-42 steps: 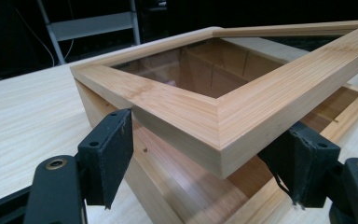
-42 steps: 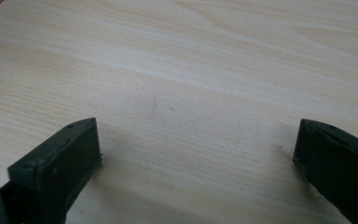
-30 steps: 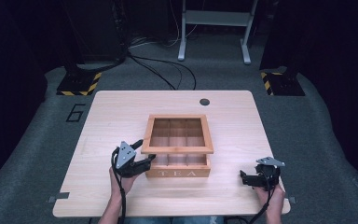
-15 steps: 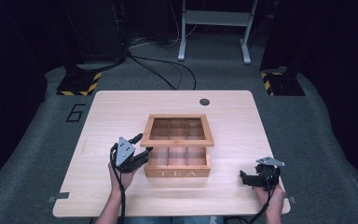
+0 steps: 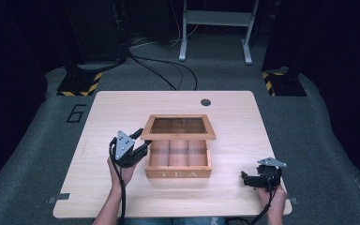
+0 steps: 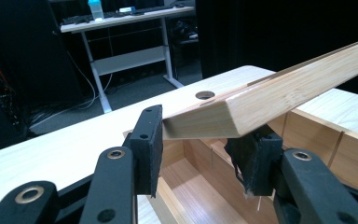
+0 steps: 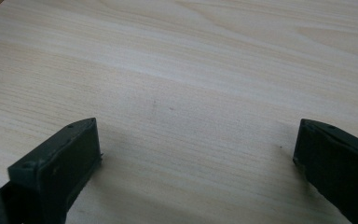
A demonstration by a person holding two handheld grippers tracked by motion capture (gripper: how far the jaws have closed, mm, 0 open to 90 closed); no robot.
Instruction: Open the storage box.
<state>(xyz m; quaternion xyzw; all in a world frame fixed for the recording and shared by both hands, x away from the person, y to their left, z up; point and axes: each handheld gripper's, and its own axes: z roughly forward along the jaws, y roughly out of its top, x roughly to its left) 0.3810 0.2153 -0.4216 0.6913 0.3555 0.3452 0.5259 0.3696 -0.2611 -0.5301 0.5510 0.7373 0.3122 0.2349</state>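
Note:
A wooden tea box (image 5: 178, 172) marked TEA stands mid-table, its compartments showing. Its glass-paned lid (image 5: 178, 136) is hinged up at the front and tilts above the box. My left gripper (image 5: 143, 140) holds the lid's front left corner; its jaws have just been closing, and in the left gripper view the pads (image 6: 151, 140) clamp the lid's wooden frame (image 6: 279, 95). My right gripper (image 5: 244, 179) rests near the table's front right corner, jaws wide apart. In the right gripper view there is bare tabletop (image 7: 191, 60) between its fingers (image 7: 74, 149).
The table (image 5: 98, 187) has a round cable hole (image 5: 206, 101) at the back. Behind it on the floor are a white desk frame (image 5: 215, 18), loose cables (image 5: 164, 70) and two yellow-and-black striped bases (image 5: 79, 86).
The left gripper has closed on the lid's corner and risen with it, so the lid's front edge now stands higher above the box. The right gripper has not moved.

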